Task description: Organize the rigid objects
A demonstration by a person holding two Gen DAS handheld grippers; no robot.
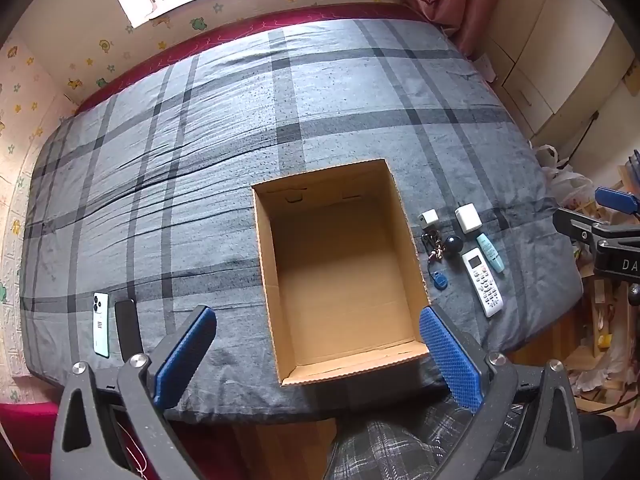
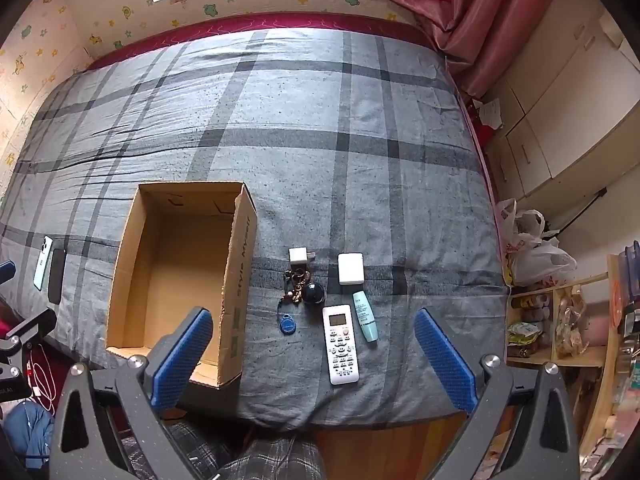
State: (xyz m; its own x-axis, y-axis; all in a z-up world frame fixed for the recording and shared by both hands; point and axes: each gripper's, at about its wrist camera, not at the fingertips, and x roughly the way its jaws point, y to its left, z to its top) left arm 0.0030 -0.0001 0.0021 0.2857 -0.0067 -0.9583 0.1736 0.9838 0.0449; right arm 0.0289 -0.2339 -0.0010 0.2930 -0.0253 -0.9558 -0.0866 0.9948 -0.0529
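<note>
Bed (image 1: 200, 140): grey plaid cover, dark red edge along the far side under a window; it carries every item listed.

Cardboard box (image 1: 340, 268): open-topped, nothing inside, standing near the front edge of the bed. Printed lettering runs along its right outer wall in the right wrist view.

Group to the right of the box, apart from it:
- small white charger (image 2: 299, 258), far row, nearer the box;
- larger white charger (image 2: 351, 269), far row, to the right of the small one;
- bunch of keys (image 2: 296, 284) with a dark ball (image 2: 313, 293) just beside it, in front of the small charger;
- blue key fob (image 2: 288, 325), nearest the front on the box side;
- white remote control (image 2: 341, 344), lying lengthwise, buttons up;
- pale teal tube (image 2: 365, 317), lying just right of the remote, not clearly touching it.

Group to the left of the box, well apart from it: light-coloured phone (image 1: 101, 324), camera side up, and a black phone (image 1: 128, 330) just beside it.

Left tongs (image 1: 318, 354): blue-padded, spread fully wide, holding nothing, pointed steeply down over the front end of the box.

Right tongs (image 2: 314, 360): likewise fully spread with nothing held, over the remote and fob, angled steeply down.

Person: plaid-clad legs visible below the bed's front edge.
</note>
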